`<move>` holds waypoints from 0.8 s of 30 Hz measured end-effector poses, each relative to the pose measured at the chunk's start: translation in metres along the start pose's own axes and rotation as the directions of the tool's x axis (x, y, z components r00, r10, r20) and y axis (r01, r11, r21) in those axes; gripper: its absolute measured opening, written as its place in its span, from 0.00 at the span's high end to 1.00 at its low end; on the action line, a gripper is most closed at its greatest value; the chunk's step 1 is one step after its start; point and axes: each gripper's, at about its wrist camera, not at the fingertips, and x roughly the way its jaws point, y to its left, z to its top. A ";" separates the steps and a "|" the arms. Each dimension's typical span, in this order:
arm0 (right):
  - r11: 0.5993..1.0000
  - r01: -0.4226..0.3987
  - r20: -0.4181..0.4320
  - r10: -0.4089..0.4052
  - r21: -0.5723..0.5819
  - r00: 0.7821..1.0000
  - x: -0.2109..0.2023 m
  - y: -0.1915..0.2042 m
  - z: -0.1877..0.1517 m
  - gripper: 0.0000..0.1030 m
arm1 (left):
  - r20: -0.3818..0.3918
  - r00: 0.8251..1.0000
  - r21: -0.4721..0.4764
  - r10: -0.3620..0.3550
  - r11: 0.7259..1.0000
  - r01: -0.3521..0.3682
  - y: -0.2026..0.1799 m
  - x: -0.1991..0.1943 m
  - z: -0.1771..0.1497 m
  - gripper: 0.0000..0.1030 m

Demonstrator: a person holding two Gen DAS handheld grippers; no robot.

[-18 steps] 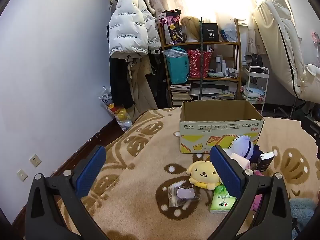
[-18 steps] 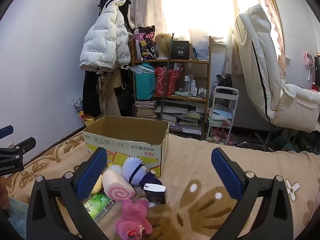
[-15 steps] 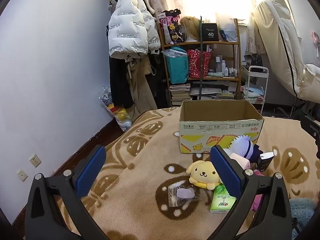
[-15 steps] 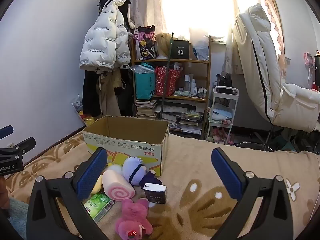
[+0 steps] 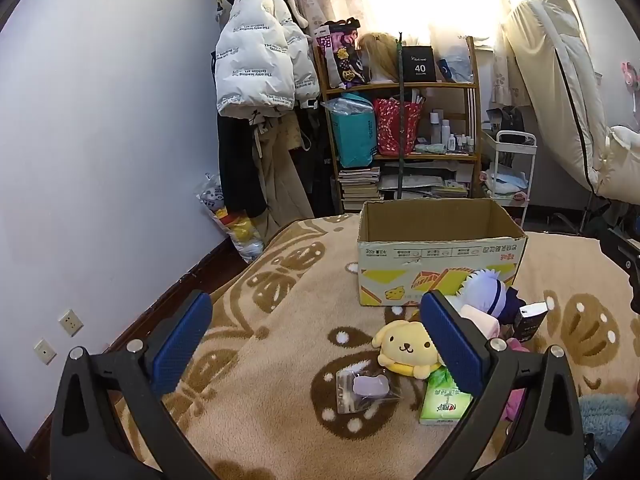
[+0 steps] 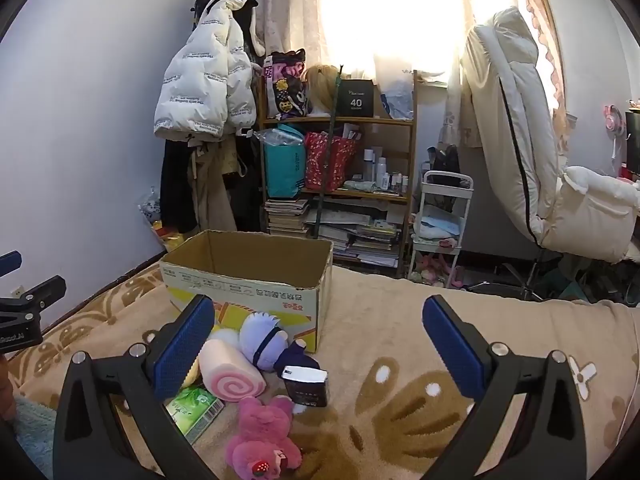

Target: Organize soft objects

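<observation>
Left wrist view: left claw (image 5: 316, 344) spread wide, empty, above tan patterned fleece blanket (image 5: 280, 312). Between the blue pads, round yellow plush dog (image 5: 404, 346) beside clear plastic bag with a lilac item (image 5: 366, 388) and green tissue pack (image 5: 442, 398). Behind, open cardboard box with yellow print (image 5: 438, 252).

Right wrist view: right claw (image 6: 318, 346) likewise wide apart, gripping nothing. Against the cardboard box (image 6: 248, 280), lavender-haired plush doll (image 6: 266, 340), touching pink swirl roll cushion (image 6: 232, 374) and small dark carton (image 6: 306, 386). Nearer the camera, pink plush bear (image 6: 260, 438).
</observation>
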 end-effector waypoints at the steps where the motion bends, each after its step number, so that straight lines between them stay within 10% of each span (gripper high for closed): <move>1: 1.000 0.000 0.001 0.000 0.002 1.000 0.000 -0.003 -0.003 0.00 | 0.001 1.000 0.000 -0.001 1.000 0.001 -0.001 0.001 -0.001 0.01; 24: 1.000 0.005 -0.006 -0.005 0.007 1.000 0.002 -0.005 -0.002 0.00 | 0.003 1.000 0.006 0.000 1.000 0.000 0.001 -0.006 -0.001 0.01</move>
